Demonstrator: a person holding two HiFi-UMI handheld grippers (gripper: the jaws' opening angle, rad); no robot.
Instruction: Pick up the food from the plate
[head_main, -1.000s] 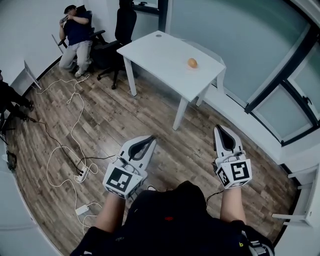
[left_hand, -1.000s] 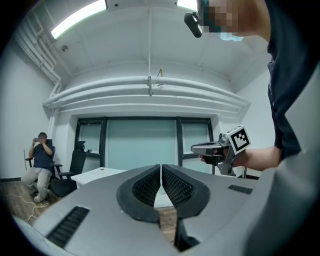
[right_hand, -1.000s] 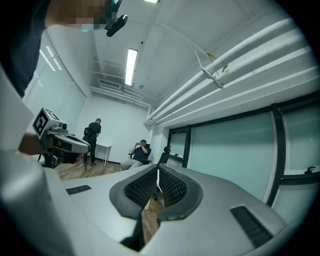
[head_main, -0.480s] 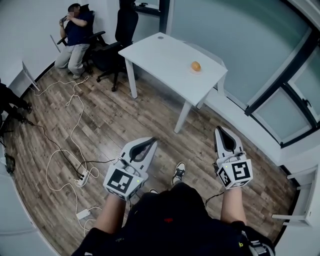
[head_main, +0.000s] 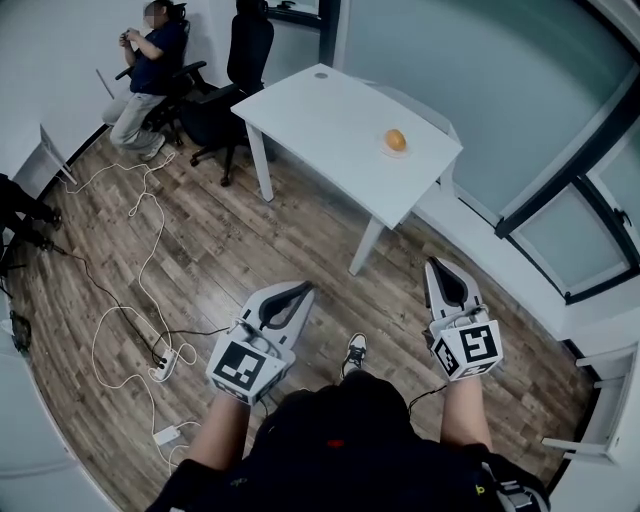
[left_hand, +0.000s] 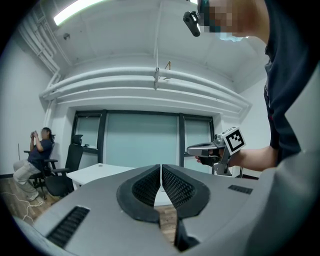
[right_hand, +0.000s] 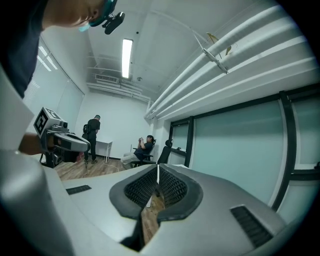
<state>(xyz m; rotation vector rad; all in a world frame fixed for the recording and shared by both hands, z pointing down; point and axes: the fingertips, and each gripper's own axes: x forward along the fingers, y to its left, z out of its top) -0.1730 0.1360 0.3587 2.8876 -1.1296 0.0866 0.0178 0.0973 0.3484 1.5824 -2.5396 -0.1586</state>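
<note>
Both my tools are clenched on nothing: the left gripper (head_main: 298, 290) and right gripper (head_main: 438, 268) each have their jaws pressed together, held low in front of me above the wood floor (head_main: 250, 230). The food (head_main: 396, 140), a small orange lump, sits on a plate (head_main: 396, 154) on the white table (head_main: 320, 105) at my 12 o'clock, near that table's 2 o'clock edge, well apart from both grippers. A seated person (head_main: 150, 55) is at 10 o'clock
</note>
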